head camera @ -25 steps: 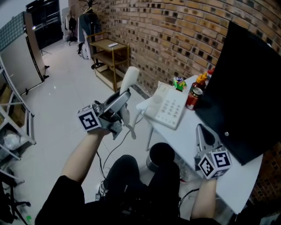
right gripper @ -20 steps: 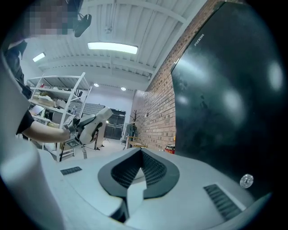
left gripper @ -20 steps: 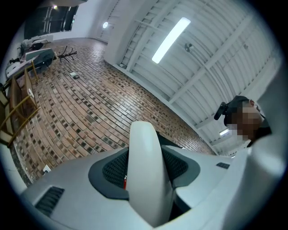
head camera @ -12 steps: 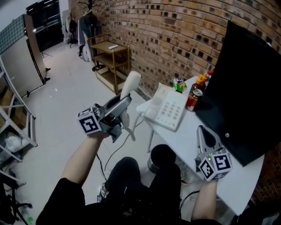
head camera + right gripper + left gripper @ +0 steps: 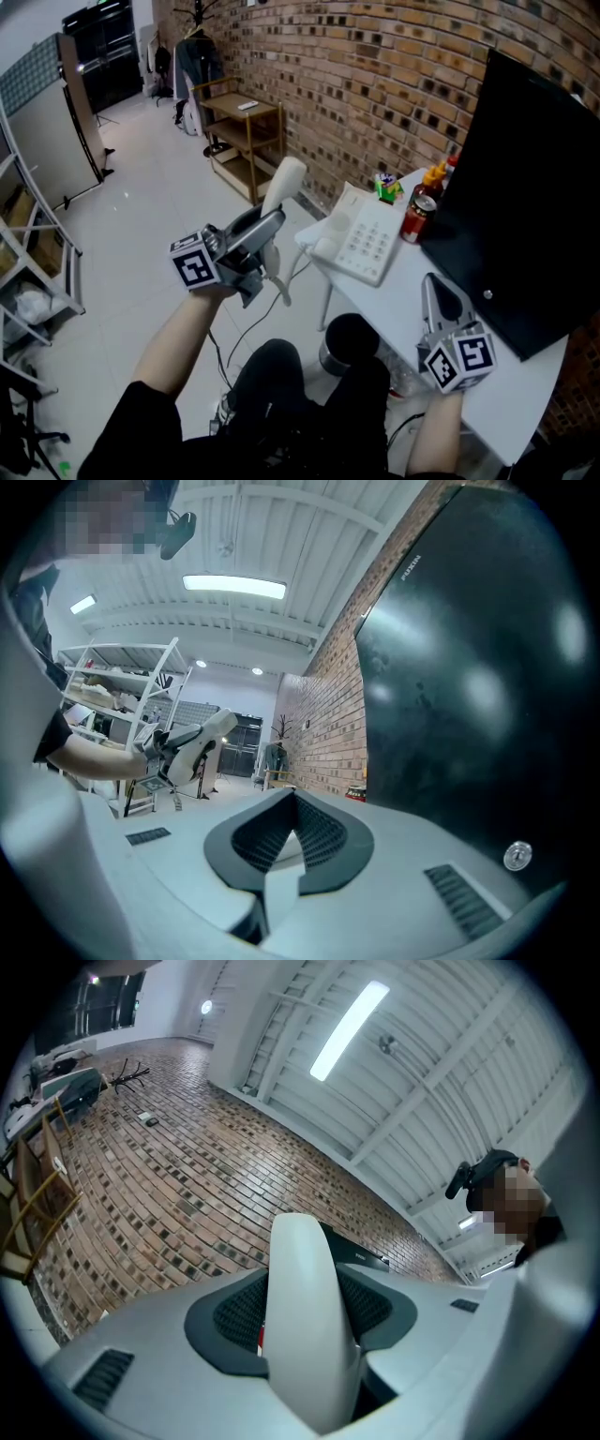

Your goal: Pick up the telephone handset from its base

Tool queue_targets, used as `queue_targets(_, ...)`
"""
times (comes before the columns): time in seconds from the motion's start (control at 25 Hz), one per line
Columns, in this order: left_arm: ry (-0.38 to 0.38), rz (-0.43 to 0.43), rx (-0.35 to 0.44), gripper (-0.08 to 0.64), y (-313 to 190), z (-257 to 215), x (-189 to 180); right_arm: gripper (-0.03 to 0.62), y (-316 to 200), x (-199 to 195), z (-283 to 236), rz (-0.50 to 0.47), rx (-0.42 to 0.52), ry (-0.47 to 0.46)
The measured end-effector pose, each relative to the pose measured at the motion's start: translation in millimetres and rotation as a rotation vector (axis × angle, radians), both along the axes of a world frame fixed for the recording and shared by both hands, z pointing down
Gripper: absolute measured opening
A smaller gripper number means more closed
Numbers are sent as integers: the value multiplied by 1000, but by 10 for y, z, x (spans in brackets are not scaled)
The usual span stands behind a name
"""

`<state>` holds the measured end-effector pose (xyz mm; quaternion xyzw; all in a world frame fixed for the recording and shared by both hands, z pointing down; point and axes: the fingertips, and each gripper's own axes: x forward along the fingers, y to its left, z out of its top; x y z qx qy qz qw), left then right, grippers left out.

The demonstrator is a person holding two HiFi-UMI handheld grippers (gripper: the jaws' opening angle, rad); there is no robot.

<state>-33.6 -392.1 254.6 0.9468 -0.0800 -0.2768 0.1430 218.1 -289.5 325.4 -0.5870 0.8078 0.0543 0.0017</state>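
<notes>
The white telephone handset (image 5: 281, 192) is off its base, tilted upward in the air to the left of the table, and my left gripper (image 5: 266, 223) is shut on its middle. In the left gripper view the handset (image 5: 305, 1326) stands up between the two jaws. Its cord (image 5: 281, 279) hangs down below the gripper. The white phone base (image 5: 364, 239), with its keypad, lies on the white table (image 5: 398, 314) near the left corner. My right gripper (image 5: 436, 284) rests low over the table near its front, jaws together and holding nothing (image 5: 281, 860).
A large black monitor (image 5: 516, 197) fills the right of the table. A red can (image 5: 413, 217), a sauce bottle (image 5: 431, 176) and a small green item (image 5: 384, 185) stand behind the base. Under the table is a black bin (image 5: 345, 339). A wooden shelf (image 5: 239, 131) lines the brick wall.
</notes>
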Motion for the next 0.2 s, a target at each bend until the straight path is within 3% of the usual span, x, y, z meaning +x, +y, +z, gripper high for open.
queue_targets(0.2, -17, -6, 14, 218, 0, -10, 24, 8, -18, -2, 16, -9, -5, 0)
